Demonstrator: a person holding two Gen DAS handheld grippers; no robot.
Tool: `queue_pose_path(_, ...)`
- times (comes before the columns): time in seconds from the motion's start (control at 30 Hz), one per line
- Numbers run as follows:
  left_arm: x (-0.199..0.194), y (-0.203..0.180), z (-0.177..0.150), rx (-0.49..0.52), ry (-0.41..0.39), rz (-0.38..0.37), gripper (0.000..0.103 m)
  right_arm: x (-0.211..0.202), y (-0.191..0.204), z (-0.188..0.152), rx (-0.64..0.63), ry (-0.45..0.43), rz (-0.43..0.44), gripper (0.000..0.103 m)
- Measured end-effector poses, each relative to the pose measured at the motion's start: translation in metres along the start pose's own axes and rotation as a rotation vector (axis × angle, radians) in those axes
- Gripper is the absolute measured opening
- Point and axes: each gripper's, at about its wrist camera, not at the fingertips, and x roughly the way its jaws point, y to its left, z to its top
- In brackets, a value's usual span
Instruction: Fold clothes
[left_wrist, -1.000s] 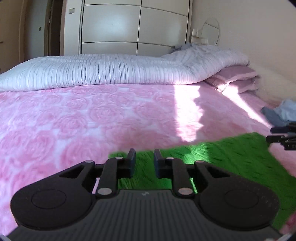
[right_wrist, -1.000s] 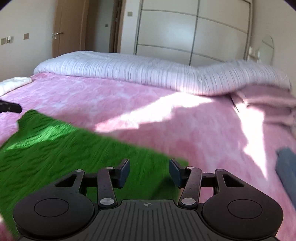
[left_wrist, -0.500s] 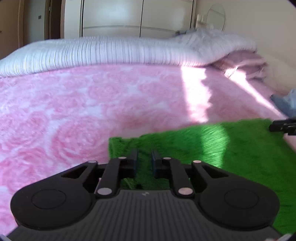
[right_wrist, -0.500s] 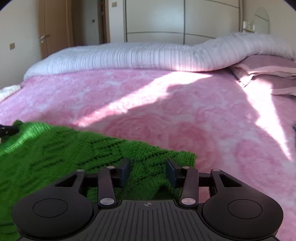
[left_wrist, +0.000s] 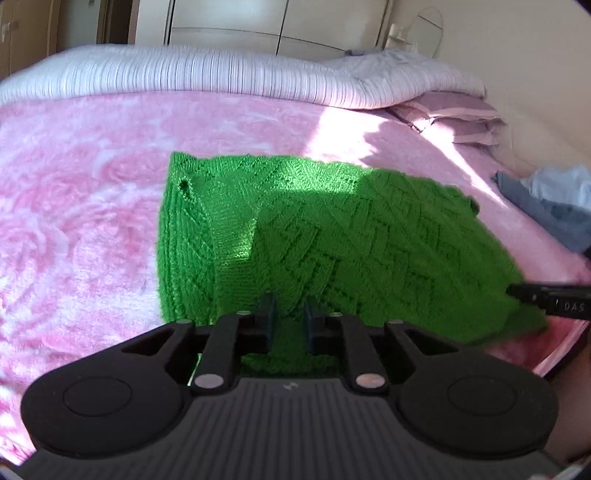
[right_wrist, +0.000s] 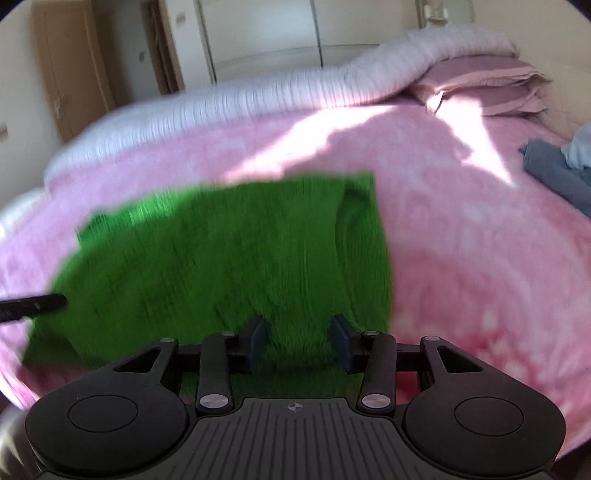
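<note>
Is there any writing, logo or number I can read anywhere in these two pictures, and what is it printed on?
"DAS": pale letters on the right gripper's finger at the right edge of the left wrist view; the print runs out of frame, so it may be only part of a word.
A small logo on the left gripper body: a mark, no letters.
A small round mark on the right gripper body: no letters.
Nothing else is readable.

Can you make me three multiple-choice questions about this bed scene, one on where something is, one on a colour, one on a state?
1. Where do the blue clothes lie?
A. right of the sweater
B. on the sweater
C. on the pillows

2. What colour is the sweater?
A. red
B. green
C. white

3. How is the sweater?
A. hanging
B. rolled up
C. spread on the blanket

Answers:
A: the blue clothes sit beyond the sweater's right edge.
B: its knit is bright green.
C: it lies flat on the pink blanket.
</note>
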Motion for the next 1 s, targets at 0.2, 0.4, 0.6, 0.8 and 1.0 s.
queue_pose_path(0.2,-0.026,-0.022,0.006,0.049,-0.062,-0.027,0.011,-0.020,0.015,0.017,-0.031,-0.057,-0.019,0.043)
queue_pose_path(0.4,0.004,-0.047,-0.016,0.106,0.001,-0.034,0.012,-0.001,0.036,0.004,-0.090,-0.040,0.018,0.043)
queue_pose_path(0.6,-0.002,-0.049,-0.021,0.073,-0.024,-0.002,0.012,0.011,0.041,0.000,-0.111,-0.013,0.009,0.043)
queue_pose_path(0.8,-0.004,-0.050,-0.025,0.072,-0.010,0.041,0.013,-0.004,0.046,-0.005,-0.073,-0.041,0.008,0.043)
queue_pose_path(1.0,-0.007,-0.054,-0.020,0.050,0.000,0.071,0.013,0.004,0.047,-0.004,-0.077,-0.003,-0.016,0.043)
